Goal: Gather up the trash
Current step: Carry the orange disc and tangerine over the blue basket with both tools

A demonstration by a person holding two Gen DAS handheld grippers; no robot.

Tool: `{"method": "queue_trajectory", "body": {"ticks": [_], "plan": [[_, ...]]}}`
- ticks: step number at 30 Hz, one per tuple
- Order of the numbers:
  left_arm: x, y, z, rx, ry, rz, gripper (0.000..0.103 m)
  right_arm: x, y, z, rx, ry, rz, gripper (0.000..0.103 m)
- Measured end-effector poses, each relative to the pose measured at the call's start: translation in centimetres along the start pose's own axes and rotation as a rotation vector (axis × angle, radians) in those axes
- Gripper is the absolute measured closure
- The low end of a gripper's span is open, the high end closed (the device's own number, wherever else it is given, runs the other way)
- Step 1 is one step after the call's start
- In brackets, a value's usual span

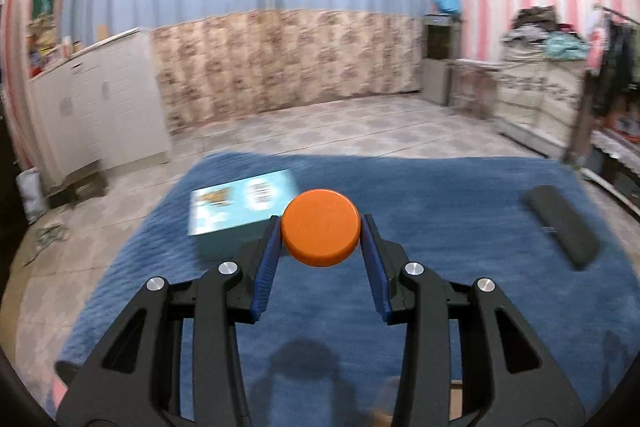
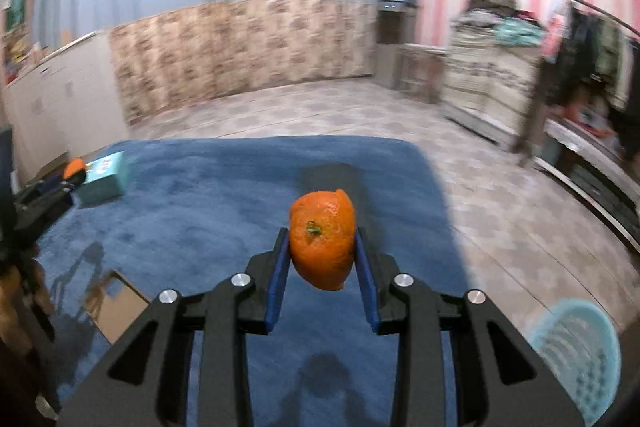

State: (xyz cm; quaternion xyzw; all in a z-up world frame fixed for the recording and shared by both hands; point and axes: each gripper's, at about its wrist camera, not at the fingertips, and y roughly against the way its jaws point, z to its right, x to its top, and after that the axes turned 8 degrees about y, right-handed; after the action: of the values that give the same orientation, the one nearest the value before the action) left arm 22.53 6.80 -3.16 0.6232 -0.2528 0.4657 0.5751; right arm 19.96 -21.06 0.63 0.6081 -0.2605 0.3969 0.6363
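1. Our left gripper (image 1: 320, 227) is clamped on an orange round cap (image 1: 319, 227), both blue pads pressing its sides, lifted clear above the blue carpet (image 1: 440, 227).
2. Just beyond the cap, a teal box (image 1: 240, 207) lies on the carpet; a dark flat case (image 1: 562, 227) rests well apart to the right.
3. Our right gripper (image 2: 322, 247) grips an orange peel (image 2: 322, 239), stem end facing us, pinched between its pads and held above the carpet.
4. A light blue basket (image 2: 576, 355) sits on the tiled floor (image 2: 500, 227) at lower right of the right wrist view.
5. A piece of cardboard (image 2: 116, 307) lies on the carpet to the left.
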Motion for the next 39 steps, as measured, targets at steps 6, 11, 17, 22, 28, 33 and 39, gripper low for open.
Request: {"method": "queue_trajectory", "body": {"ticks": [6,11,17,22,28,33,39], "plan": [[-1.9,3.1,7.9,-0.218,-0.051,-0.071,0.064,-5.2,4.9,8.8,-0.171,-0.139,-0.019,0.071],[-3.8,6.3,13.9,-0.329,-0.136,-0.057,0.064,-8.3,7.1,13.7,-0.290,-0.193,-0.038,0.071],[-6.5,9.6,21.6,-0.467,-0.225,-0.065,0.064,-11.3,8.5,18.4,-0.328,-0.287,-0.031,0.071],[-9.2,11.9,27.3,-0.578,-0.309,-0.075,0.064,-13.3,8.4,20.4,-0.317,-0.326,-0.036,0.071],[-12.0,13.2,33.3,-0.696,-0.381,-0.121,0.064,-14.4,8.5,22.2,-0.340,-0.343,-0.048,0.071],[-14.2,13.6,38.0,-0.764,-0.438,-0.165,0.064,-15.8,9.4,23.6,-0.395,-0.379,-0.071,0.071],[-16.5,14.4,42.0,-0.829,-0.494,-0.205,0.064,-17.4,10.1,25.6,-0.424,-0.450,-0.071,0.071]]}}
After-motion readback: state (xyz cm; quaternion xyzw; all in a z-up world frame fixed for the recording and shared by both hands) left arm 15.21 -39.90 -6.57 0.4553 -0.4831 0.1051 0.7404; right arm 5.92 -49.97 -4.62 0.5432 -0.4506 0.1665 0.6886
